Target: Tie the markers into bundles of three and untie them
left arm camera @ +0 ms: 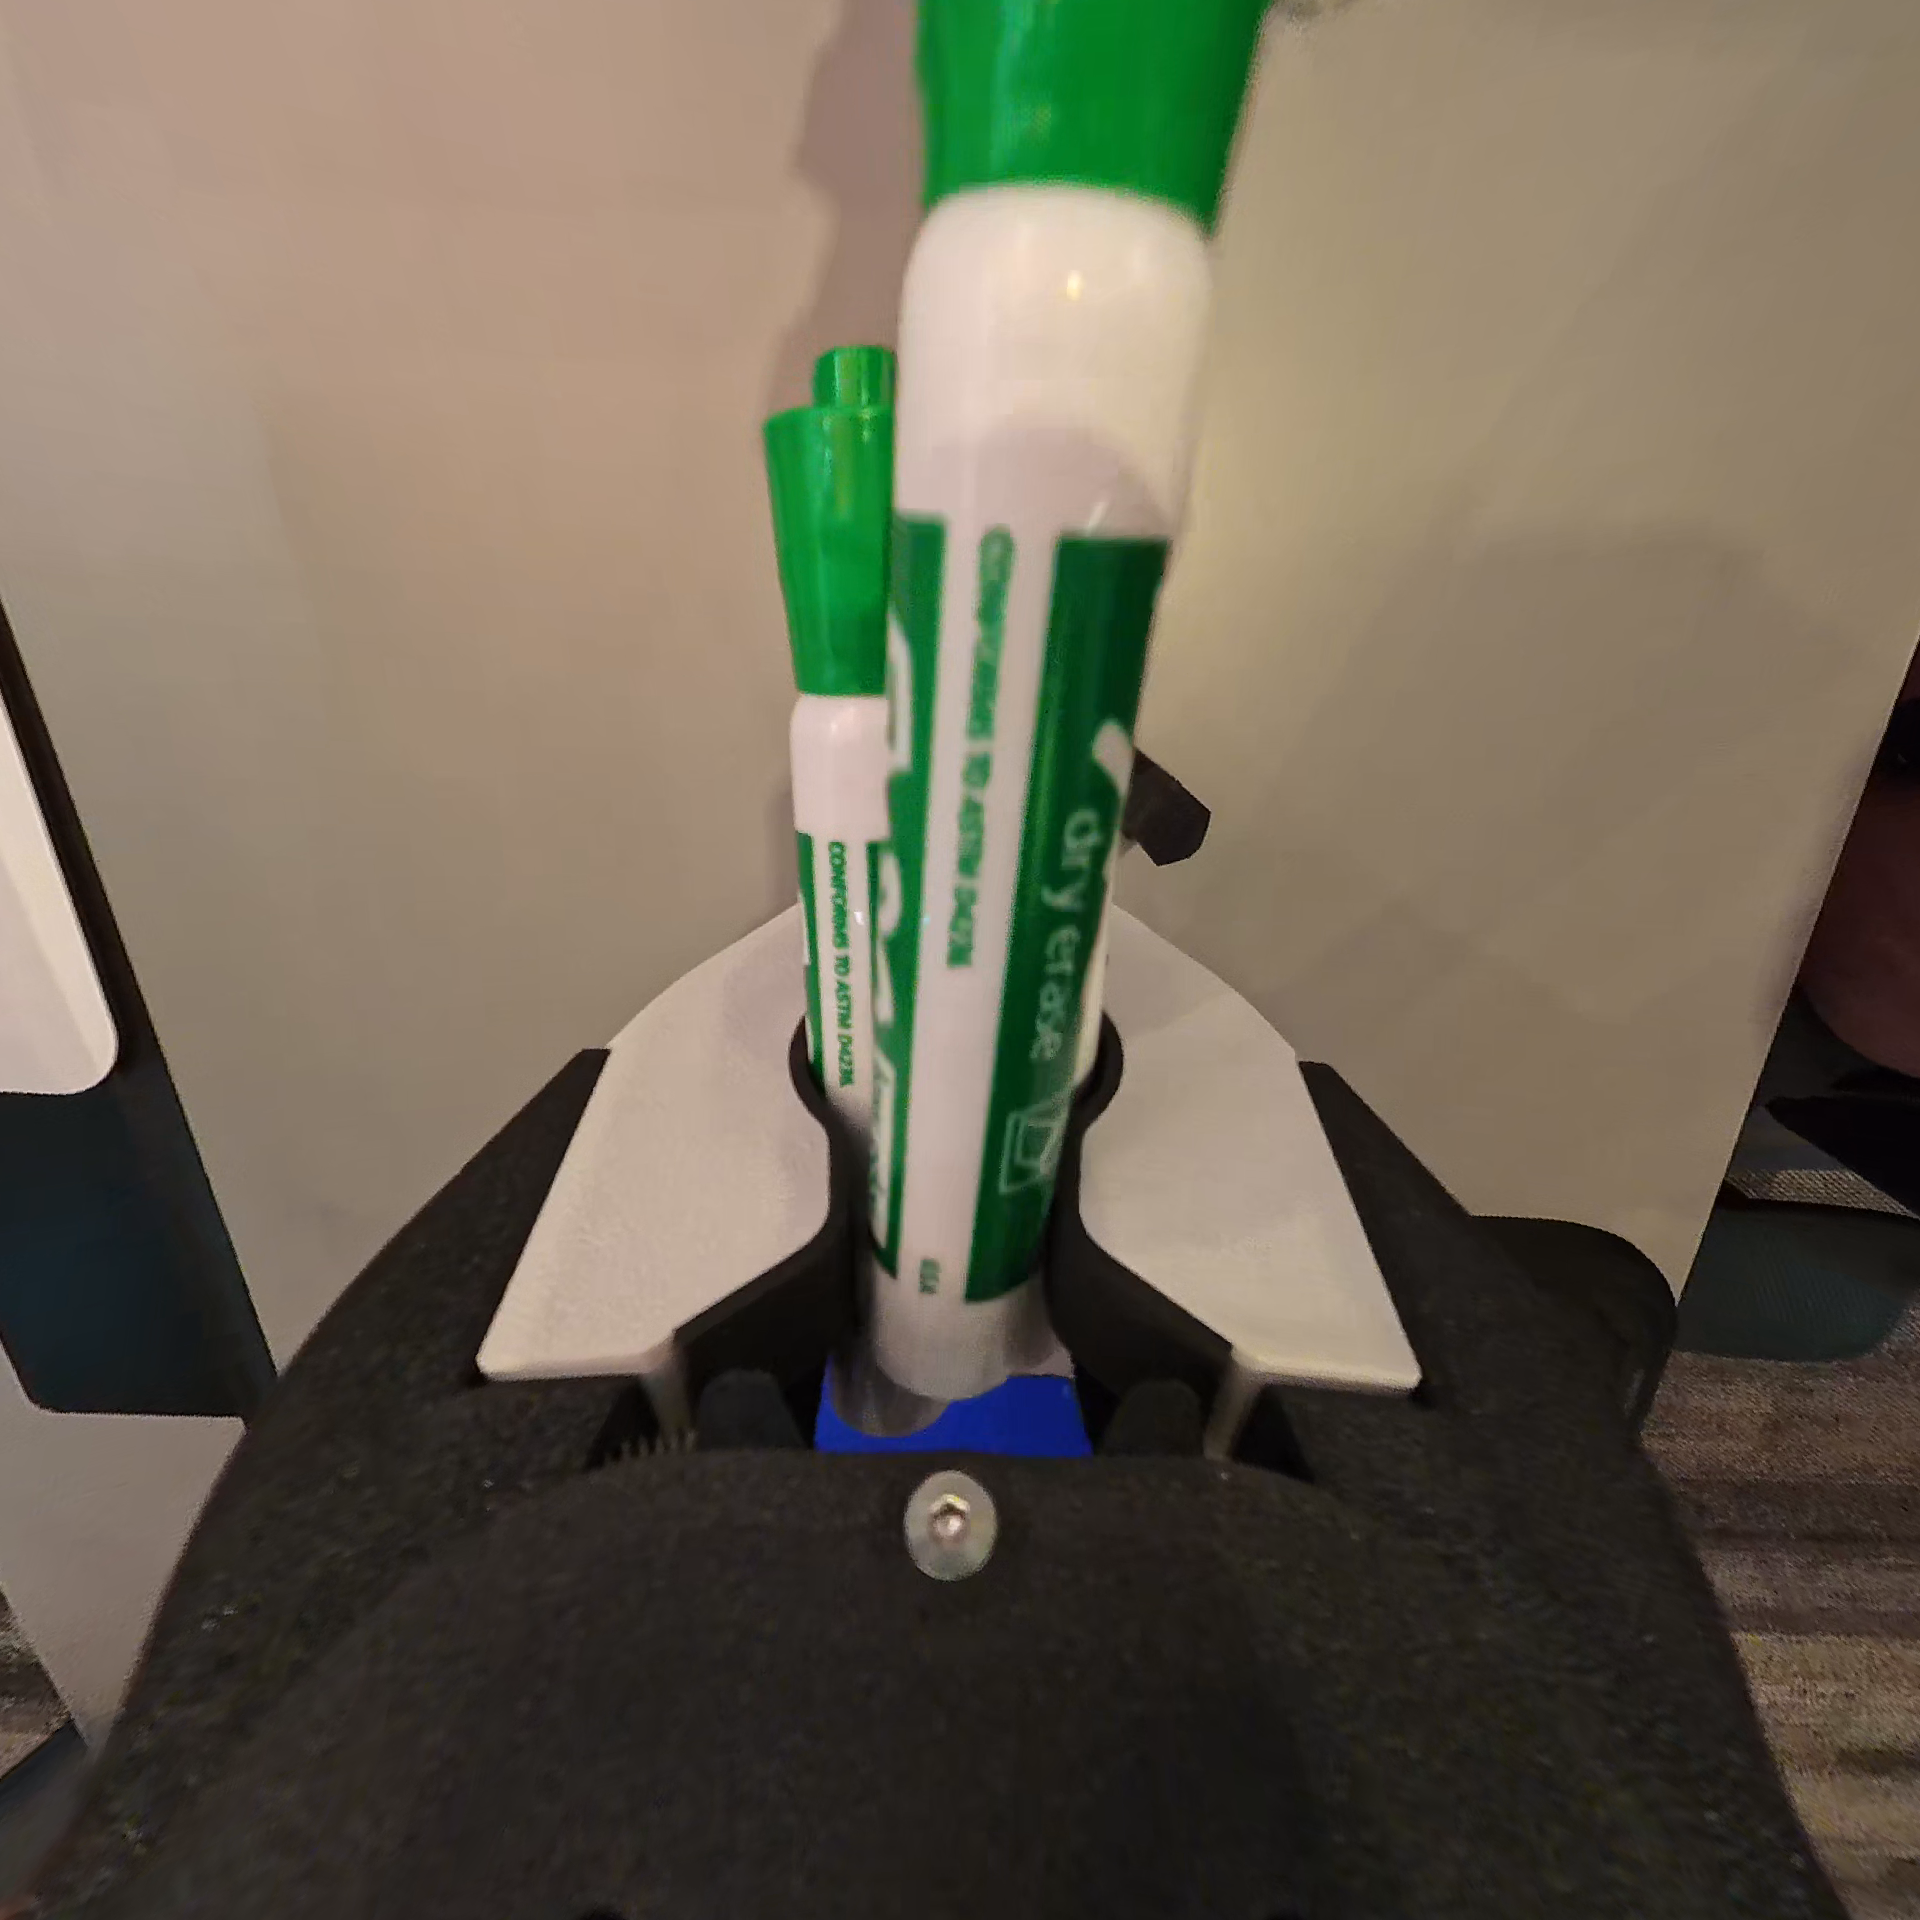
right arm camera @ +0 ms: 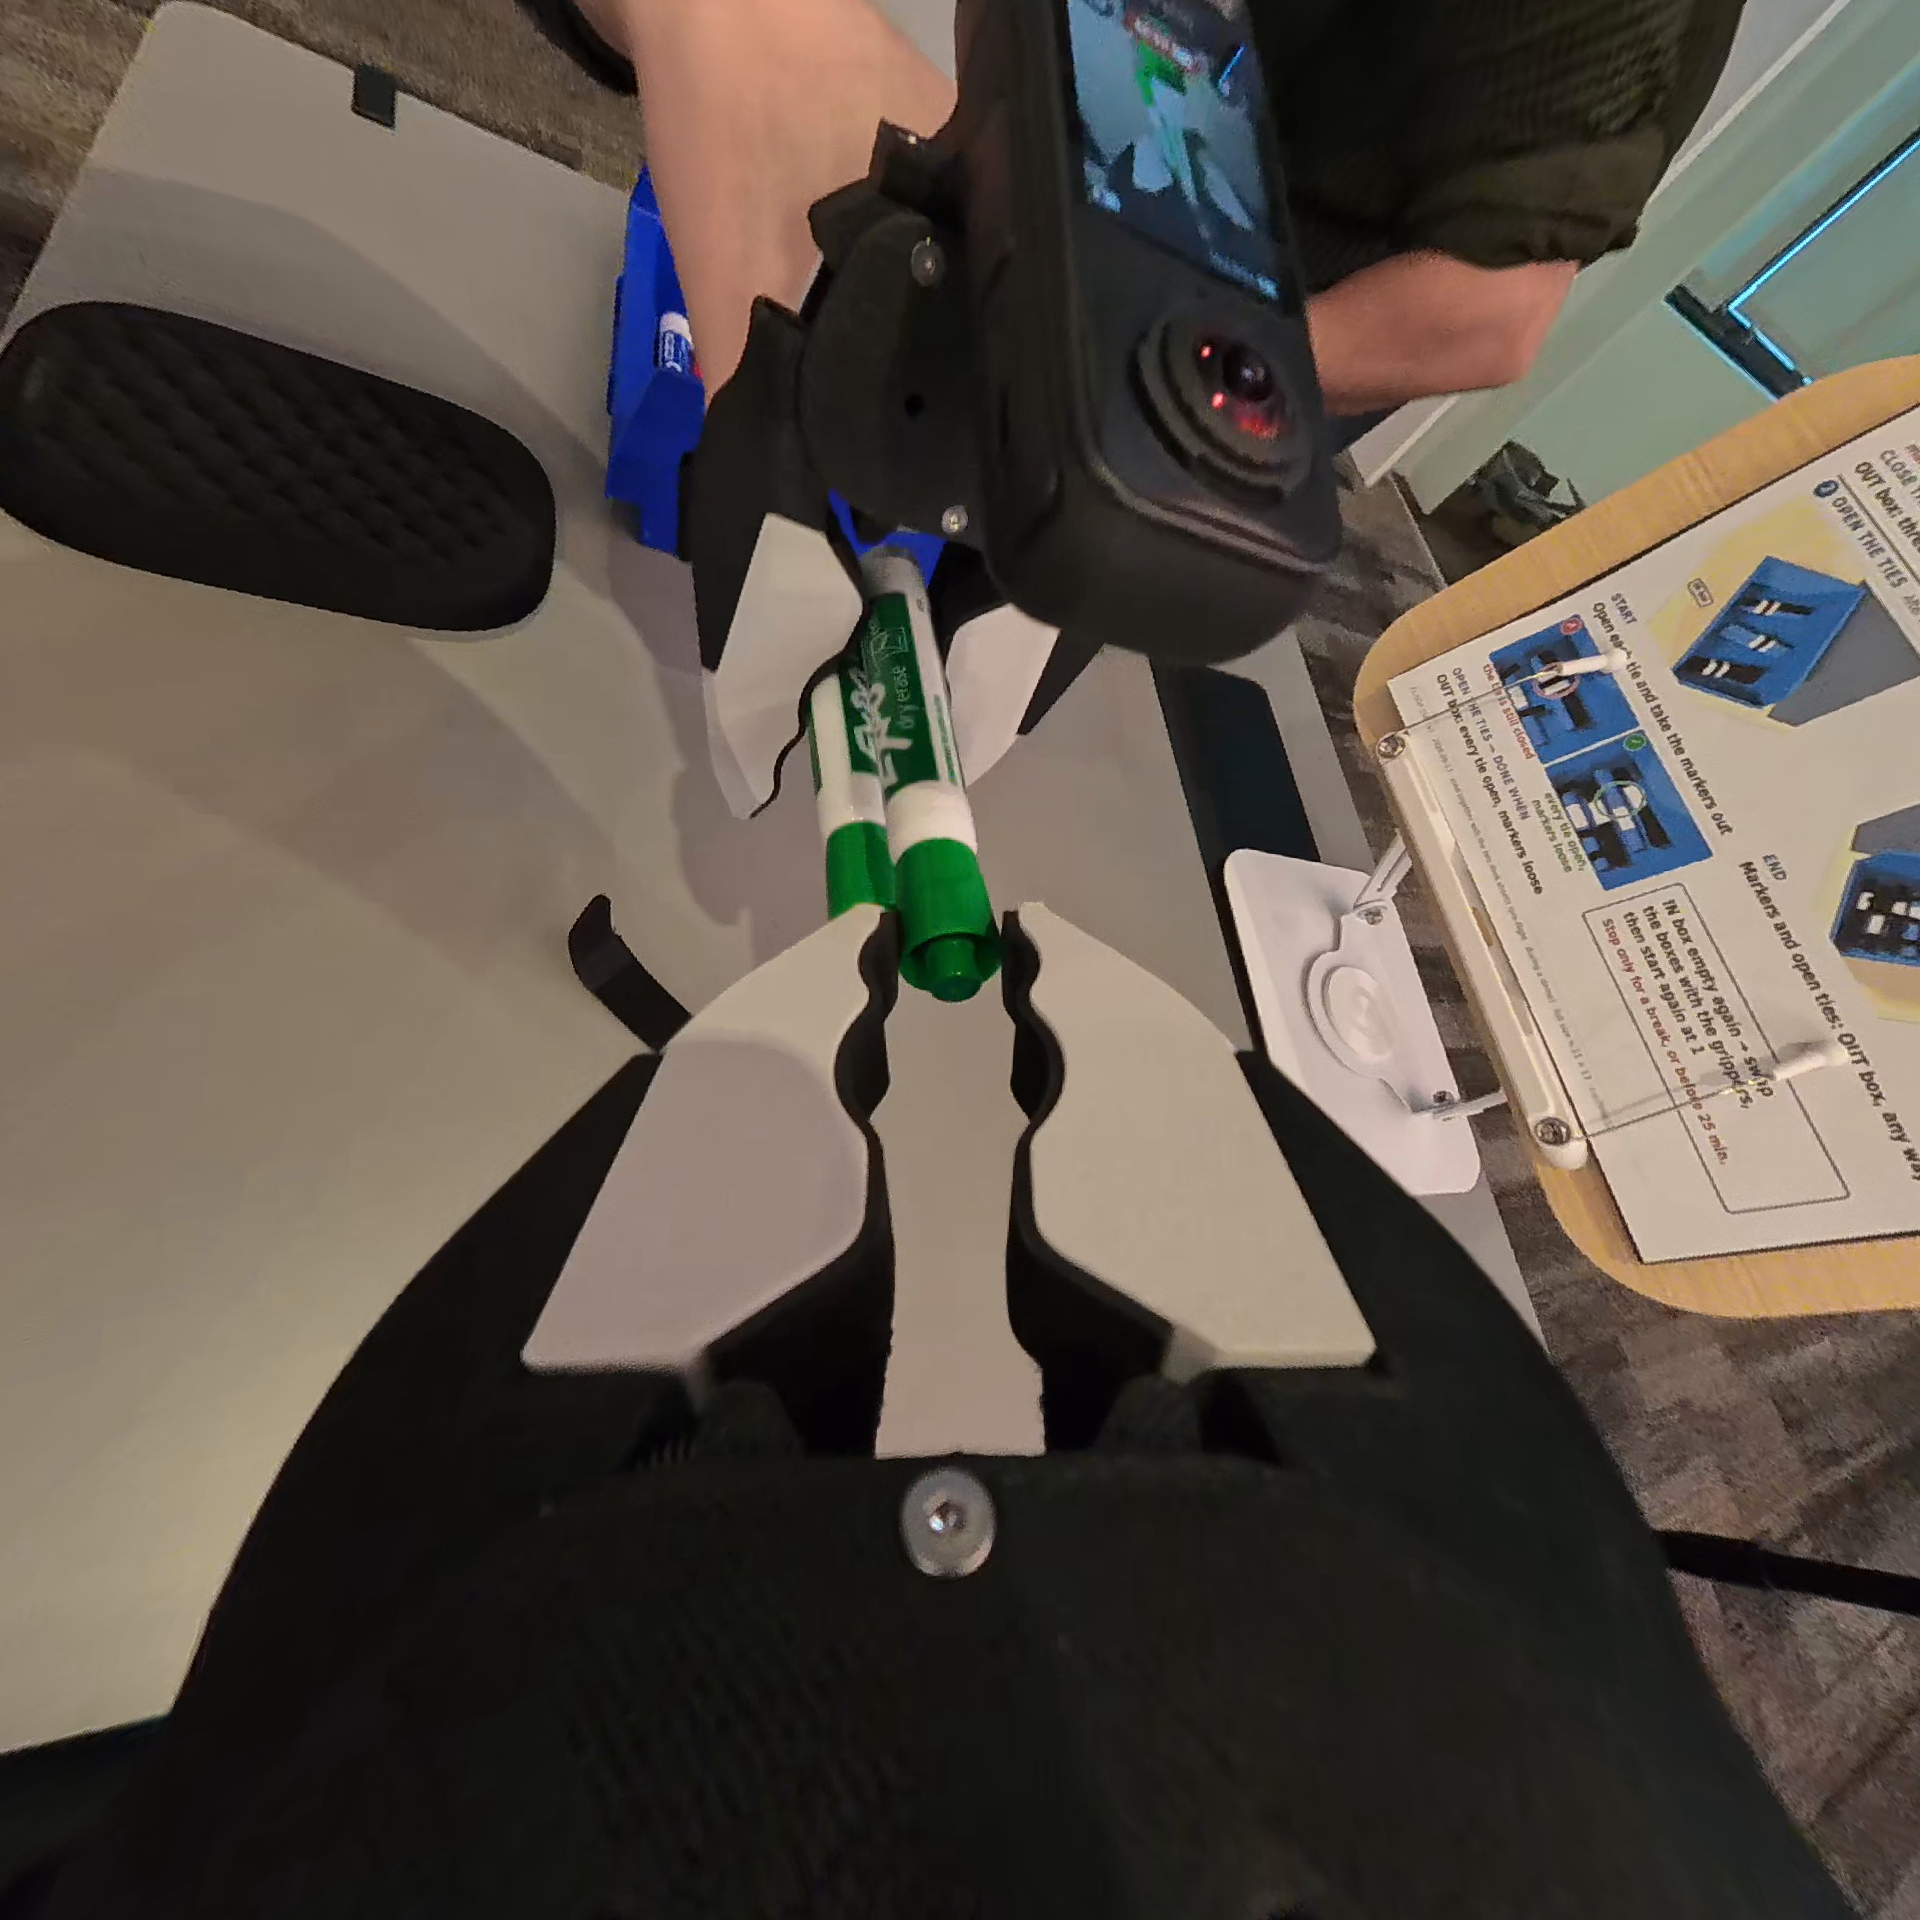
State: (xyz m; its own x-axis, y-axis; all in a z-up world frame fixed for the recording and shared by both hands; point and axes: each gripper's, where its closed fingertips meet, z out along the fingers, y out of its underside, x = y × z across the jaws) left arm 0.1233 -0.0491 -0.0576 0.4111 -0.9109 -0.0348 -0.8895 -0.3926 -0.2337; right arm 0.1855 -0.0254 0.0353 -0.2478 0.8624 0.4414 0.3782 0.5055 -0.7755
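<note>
My left gripper (left arm camera: 956, 1044) is shut on three green-capped white markers (left arm camera: 1029, 831), which stick out forward between its fingers. One marker lies nearer the camera and reaches further than the other two (left arm camera: 831, 644). In the right wrist view the left gripper (right arm camera: 868, 769) holds the markers (right arm camera: 914, 727) pointing at my right gripper (right arm camera: 943, 925). The right gripper is open. Its fingertips flank the green cap (right arm camera: 943, 935) of the longest marker, and I see no clear contact. A thin black tie end (right arm camera: 774, 792) hangs by the left gripper's finger.
A blue box (right arm camera: 644, 395) stands on the pale table (right arm camera: 260, 883) behind the left gripper. A black mesh pad (right arm camera: 260, 468) lies at the left and a black strap (right arm camera: 613, 966) near my right gripper. A wooden board with an instruction sheet (right arm camera: 1662, 831) is at the right. A person's arm (right arm camera: 1403, 343) is behind. My left tips are roughly 10 cm from the black strap (right arm camera: 613, 966).
</note>
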